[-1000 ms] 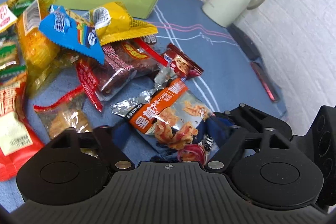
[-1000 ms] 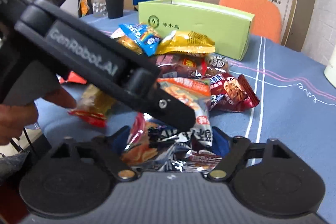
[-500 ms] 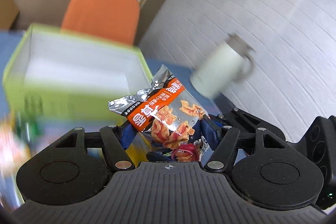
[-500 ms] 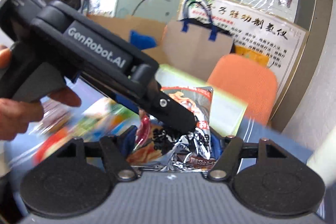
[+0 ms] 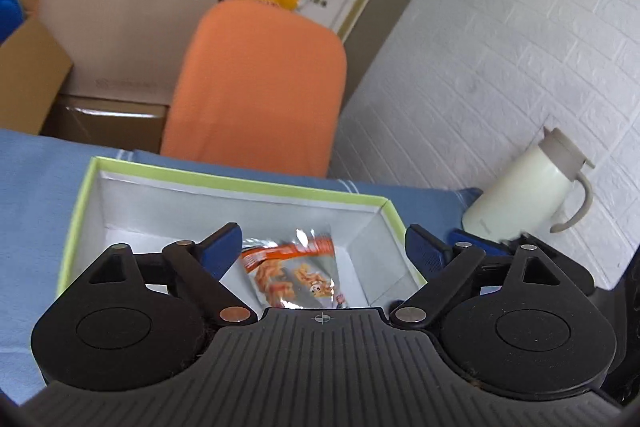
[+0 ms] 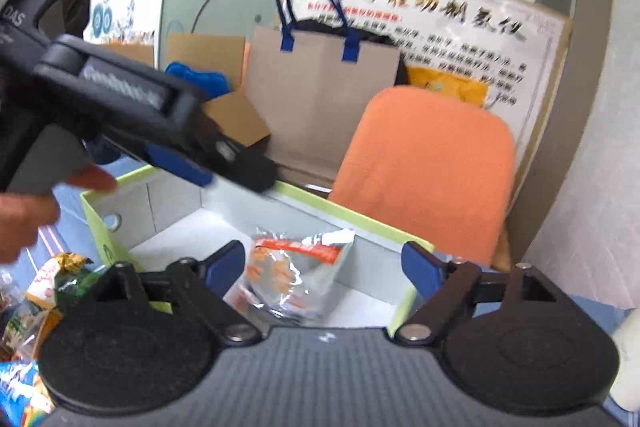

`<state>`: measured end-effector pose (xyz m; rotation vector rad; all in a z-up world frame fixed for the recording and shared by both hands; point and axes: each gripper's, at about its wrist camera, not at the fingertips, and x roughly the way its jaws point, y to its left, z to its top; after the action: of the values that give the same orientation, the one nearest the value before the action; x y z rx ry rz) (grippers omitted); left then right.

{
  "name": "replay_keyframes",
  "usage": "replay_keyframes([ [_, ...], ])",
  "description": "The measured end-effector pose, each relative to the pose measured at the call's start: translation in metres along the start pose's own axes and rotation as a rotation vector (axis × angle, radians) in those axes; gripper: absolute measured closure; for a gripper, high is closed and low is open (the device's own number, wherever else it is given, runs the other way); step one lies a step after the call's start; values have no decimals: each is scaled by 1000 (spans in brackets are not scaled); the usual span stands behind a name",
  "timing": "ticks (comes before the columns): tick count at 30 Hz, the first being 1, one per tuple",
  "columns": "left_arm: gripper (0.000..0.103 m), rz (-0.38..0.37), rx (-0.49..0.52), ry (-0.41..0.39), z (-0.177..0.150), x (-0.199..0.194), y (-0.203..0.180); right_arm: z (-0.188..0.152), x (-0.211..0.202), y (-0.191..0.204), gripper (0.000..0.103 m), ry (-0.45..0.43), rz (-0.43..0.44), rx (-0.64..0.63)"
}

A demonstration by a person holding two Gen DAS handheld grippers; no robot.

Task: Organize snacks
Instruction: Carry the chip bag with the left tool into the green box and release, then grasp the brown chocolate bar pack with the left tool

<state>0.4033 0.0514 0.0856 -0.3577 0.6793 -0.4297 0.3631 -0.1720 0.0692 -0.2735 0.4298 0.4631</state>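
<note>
Grippers first: my left gripper [image 5: 324, 247] and right gripper [image 6: 324, 263] both stand wide, nothing between the fingers. Below them, one orange-and-silver snack packet [image 5: 294, 275] lies flat on the white floor of the green box [image 5: 236, 183], toward its right end. More snack packets [image 6: 44, 291] sit outside the box's left corner. Beyond, an orange chair [image 5: 256, 83]; a white jug [image 5: 524, 187] near the tablecloth's right edge.

Both views are bright and evenly lit, with only soft shadows inside the box [image 5: 224, 203]. Fisheye bending curves the edges, and the corners go dark. The right view is smeared by motion blur, worst on the poster [image 6: 448, 23] at upper right; foil on the packet [image 6: 296, 275] glints.
</note>
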Motion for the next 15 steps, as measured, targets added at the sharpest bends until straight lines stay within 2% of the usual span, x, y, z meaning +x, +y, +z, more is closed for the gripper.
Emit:
replay_keyframes([
  [2, 24, -20, -10, -18, -6, -18, 1, -9, -21, 4, 9, -37, -10, 8],
  [5, 20, -28, -30, -30, -26, -43, 4, -28, -56, 19, 9, -70, 8, 35],
  [8, 20, -18, -41, -16, -52, -67, 6, -45, -88, 43, 9, -88, -10, 25],
  [12, 20, 2, -81, -25, -88, -102, 19, -66, -117, 75, 9, -70, 79, 96],
  [15, 20, 79, -93, -63, -111, -142, 36, -76, -133, 106, 9, -73, 137, 113],
])
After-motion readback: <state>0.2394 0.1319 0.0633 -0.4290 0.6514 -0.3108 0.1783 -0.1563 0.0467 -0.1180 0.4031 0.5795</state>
